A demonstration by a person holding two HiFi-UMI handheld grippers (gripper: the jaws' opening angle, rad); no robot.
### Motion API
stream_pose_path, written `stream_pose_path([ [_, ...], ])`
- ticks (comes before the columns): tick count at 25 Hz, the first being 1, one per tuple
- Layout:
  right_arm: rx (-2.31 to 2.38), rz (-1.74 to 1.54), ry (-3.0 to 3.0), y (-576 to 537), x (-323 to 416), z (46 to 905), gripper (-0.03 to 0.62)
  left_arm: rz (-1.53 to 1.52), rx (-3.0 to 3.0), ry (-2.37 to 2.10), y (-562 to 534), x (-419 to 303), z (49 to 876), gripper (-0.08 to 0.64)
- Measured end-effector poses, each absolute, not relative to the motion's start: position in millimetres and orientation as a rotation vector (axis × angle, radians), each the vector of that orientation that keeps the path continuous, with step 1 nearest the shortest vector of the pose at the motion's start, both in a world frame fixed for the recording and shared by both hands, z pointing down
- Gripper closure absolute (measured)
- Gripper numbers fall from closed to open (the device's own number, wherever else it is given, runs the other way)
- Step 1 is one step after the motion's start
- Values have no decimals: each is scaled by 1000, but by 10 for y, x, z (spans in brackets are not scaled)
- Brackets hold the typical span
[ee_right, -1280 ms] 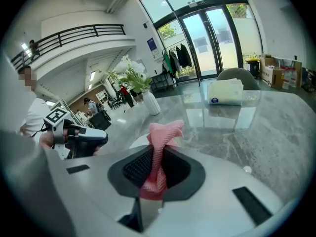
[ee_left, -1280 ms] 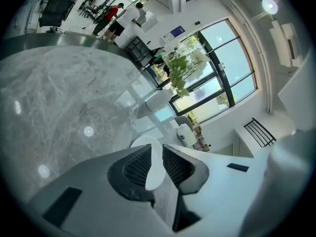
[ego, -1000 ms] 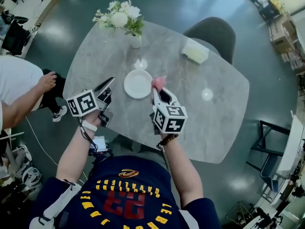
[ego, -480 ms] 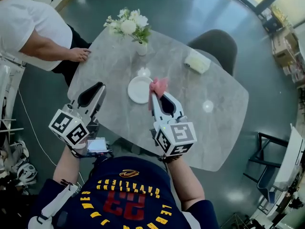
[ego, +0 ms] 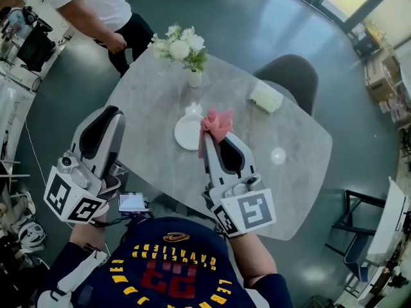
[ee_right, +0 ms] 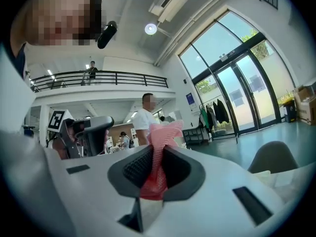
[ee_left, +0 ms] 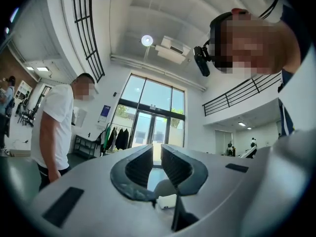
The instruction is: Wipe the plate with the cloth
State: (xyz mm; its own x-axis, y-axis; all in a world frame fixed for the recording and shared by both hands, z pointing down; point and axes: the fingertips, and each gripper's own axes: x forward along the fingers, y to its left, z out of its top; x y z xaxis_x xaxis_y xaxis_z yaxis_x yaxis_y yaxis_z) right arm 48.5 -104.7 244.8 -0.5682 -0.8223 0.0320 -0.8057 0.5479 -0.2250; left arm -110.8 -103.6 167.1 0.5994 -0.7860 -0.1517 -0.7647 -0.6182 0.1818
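Observation:
A white plate lies empty near the middle of the grey stone table. My right gripper is raised above the table just right of the plate and is shut on a pink cloth, which bunches out past its tips. In the right gripper view the cloth is pinched between the dark pads. My left gripper is lifted over the table's left edge, well clear of the plate. Its jaws are closing with a narrow gap and nothing between them.
A vase of white flowers stands at the table's far side, and a small white object sits just behind the plate. A pale box lies at the far right, by a dark chair. A person in a white shirt stands beyond the far left corner.
Both grippers have risen toward the head camera, the right one carrying the pink cloth up. The left gripper rolled over. The person in white moved from the table's left to its far corner.

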Motion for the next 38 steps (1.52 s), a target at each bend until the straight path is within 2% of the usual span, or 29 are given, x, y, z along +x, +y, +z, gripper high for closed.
stream_pose_path([
  [11,-1419,-146,2640,-961,529,2040,546,-353,2828,-1216,-964,-740,1560,508],
  [38,-1513,-158,2598,-1024,664,2203,546,-302,2819,-1189,-1111,-677,1801,508],
])
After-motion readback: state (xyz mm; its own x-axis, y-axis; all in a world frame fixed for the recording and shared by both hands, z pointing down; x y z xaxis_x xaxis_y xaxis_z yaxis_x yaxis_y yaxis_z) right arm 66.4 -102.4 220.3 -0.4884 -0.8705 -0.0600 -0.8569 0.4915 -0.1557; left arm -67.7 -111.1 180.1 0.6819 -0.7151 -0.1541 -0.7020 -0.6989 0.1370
